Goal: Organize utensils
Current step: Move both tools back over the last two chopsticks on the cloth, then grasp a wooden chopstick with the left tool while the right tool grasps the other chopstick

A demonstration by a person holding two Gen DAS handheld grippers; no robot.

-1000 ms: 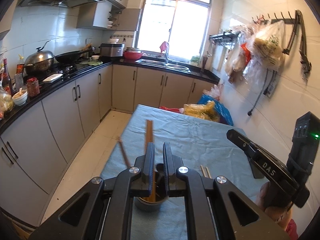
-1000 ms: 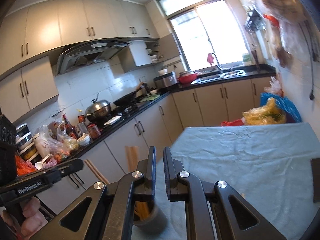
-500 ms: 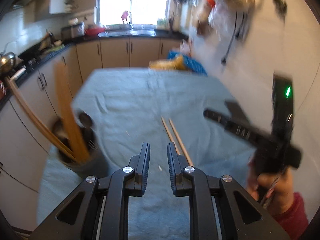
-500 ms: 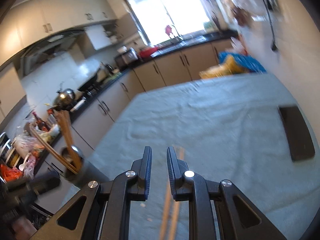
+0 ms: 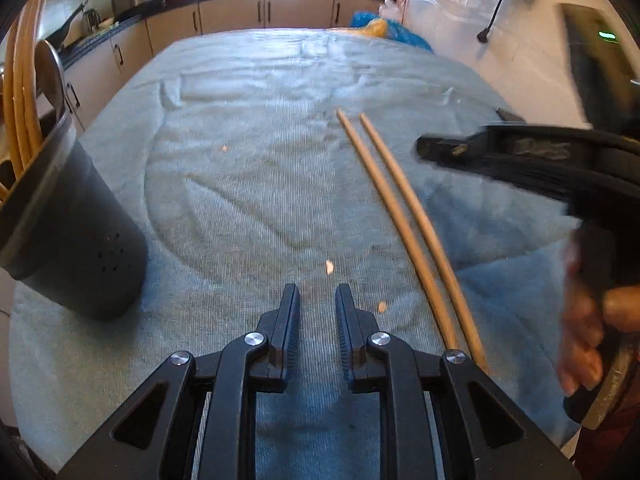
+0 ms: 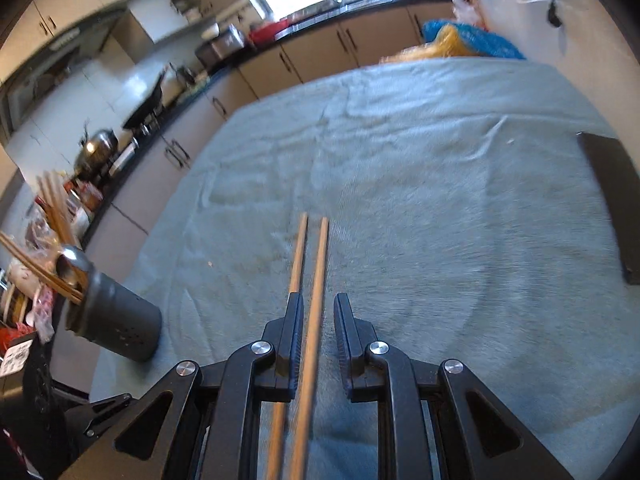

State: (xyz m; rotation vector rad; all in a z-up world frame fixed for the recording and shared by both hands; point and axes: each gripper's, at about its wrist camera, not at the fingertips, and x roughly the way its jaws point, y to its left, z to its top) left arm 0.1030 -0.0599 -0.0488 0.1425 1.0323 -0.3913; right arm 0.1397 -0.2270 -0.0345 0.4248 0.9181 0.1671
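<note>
Two round wooden chopsticks [image 6: 310, 280] lie mid-frame on ribbed blue cloth [image 6: 440, 200]; right gripper [image 6: 316, 320] jaws apart astride one, left gripper [image 5: 317, 320] jaws apart; perforated grey cylindrical holder [image 5: 76, 248] at left.

A home kitchen: beige base cabinets [image 6: 352, 46] under a black countertop [image 6: 360, 4] run ahead of the fingers, a steel pot [image 6: 98, 146] far left.

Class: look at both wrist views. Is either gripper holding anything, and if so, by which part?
Nothing is held. The left gripper is open over bare cloth. The right gripper is open above the two loose chopsticks, which lie on the table cloth.
</note>
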